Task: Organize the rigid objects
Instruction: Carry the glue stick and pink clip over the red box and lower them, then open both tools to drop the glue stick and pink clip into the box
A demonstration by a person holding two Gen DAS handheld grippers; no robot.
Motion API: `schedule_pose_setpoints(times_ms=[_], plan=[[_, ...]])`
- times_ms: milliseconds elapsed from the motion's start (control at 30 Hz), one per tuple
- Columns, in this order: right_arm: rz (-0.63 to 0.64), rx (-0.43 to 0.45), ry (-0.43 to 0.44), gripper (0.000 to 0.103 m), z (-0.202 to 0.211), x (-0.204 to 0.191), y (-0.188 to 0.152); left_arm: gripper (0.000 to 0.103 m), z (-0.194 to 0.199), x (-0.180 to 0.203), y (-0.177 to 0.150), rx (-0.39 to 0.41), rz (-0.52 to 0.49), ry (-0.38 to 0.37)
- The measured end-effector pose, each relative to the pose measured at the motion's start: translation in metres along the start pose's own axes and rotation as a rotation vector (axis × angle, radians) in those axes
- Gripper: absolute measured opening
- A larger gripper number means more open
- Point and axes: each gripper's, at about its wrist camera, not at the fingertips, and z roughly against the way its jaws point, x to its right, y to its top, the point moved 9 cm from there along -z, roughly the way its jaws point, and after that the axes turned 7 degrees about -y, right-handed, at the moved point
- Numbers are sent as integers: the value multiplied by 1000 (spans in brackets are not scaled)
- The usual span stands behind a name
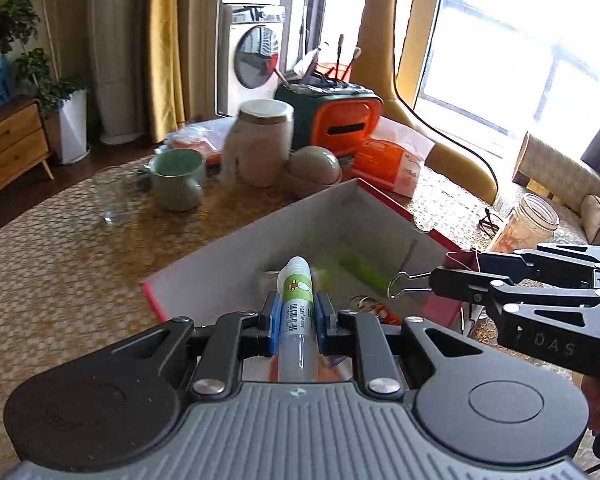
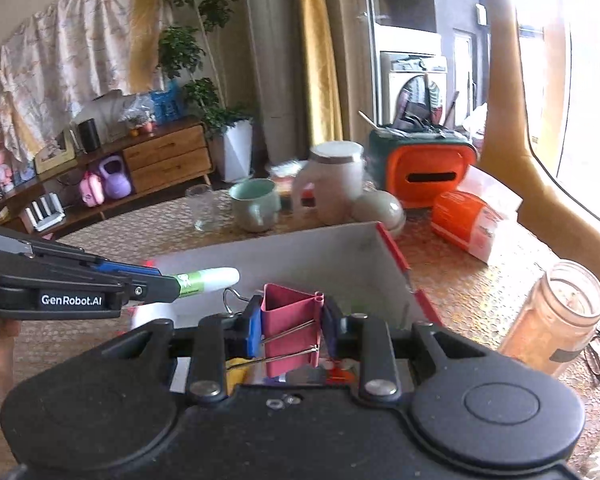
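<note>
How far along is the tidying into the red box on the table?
Partly done: the red box already holds a green item and a few small bits. In hand: the left tongs grip a glue stick, the right tongs a pink binder clip, both over the box. Both are left to drop in.

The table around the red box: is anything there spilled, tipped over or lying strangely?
Nothing is spilled. The only odd item is the pair of glasses, lying at the foot of the glass jar, right of the red box. The jar and the green cup stand upright.
</note>
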Motion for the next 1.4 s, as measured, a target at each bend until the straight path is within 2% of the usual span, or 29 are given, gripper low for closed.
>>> schedule_pose_setpoints(times_ms=[200,433,600,700,1000,1067,1100,1400], plan=[[19,-50,-31,29,-29,12,-15,17,-38,7,0,-28,7,-5],[47,-109,-45,29,-55,9,-36,17,-73,3,-2,-38,37,-21],[66,-151,-34,29,-62,5,-51,17,-93,3,-11,-86,46,-30],[88,-141,-44,30,-59,2,-53,17,-100,3,-19,-129,56,-45],[86,-141,-38,40,-49,1,-49,17,-96,12,-26,-184,71,-103],[79,-132,-41,54,-43,2,-47,17,-93,14,-27,-183,57,-95],[74,-130,-38,57,-43,3,-47,17,-90,15,-27,-182,54,-92],[32,-114,-33,58,-23,9,-40,18,-57,16,-31,-141,29,-71]])
